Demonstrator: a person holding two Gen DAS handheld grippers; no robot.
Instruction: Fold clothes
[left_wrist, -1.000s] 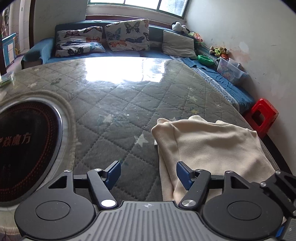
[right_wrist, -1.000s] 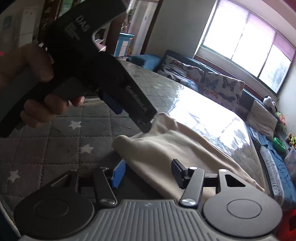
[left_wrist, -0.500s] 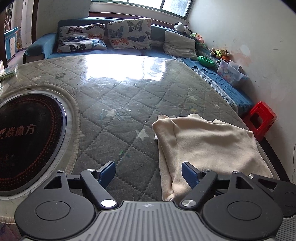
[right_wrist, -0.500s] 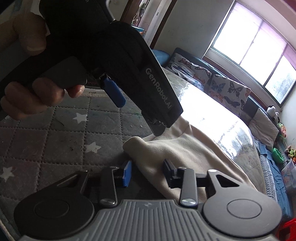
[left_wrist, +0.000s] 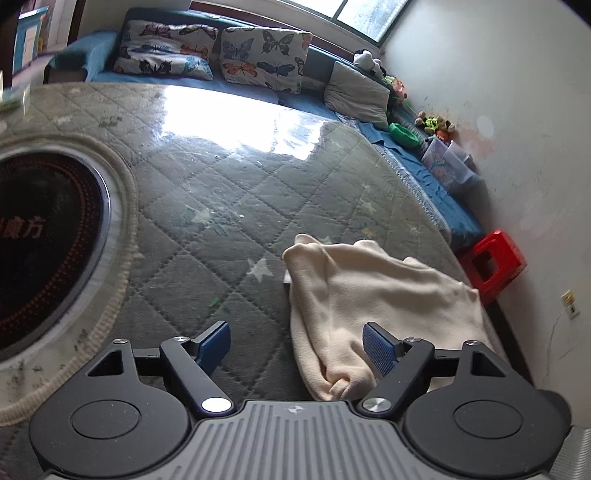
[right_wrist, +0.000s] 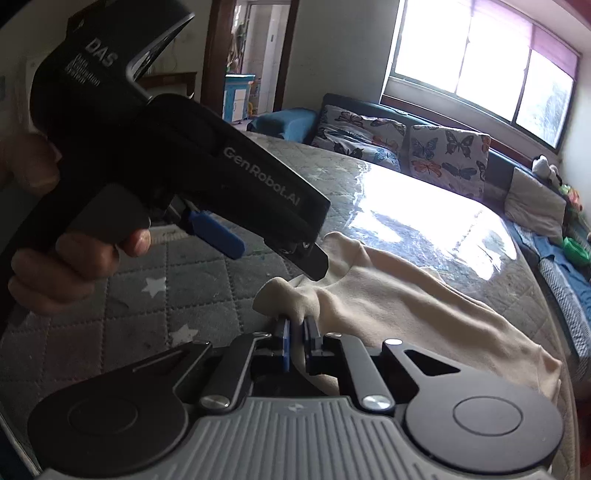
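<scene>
right jaws just clamped garment (right_wrist: 388, 295)

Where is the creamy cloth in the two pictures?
Left wrist view: the cream cloth lies right of centre on the quilted table, its near end between the open left tongs.
Right wrist view: low in the middle, pinched by the right tongs.
Shared landmark: butterfly cushions.

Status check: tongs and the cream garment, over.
Right tongs just closed, pinching cream garment corner. Left tongs open over its near edge. Nothing in the way.
</scene>
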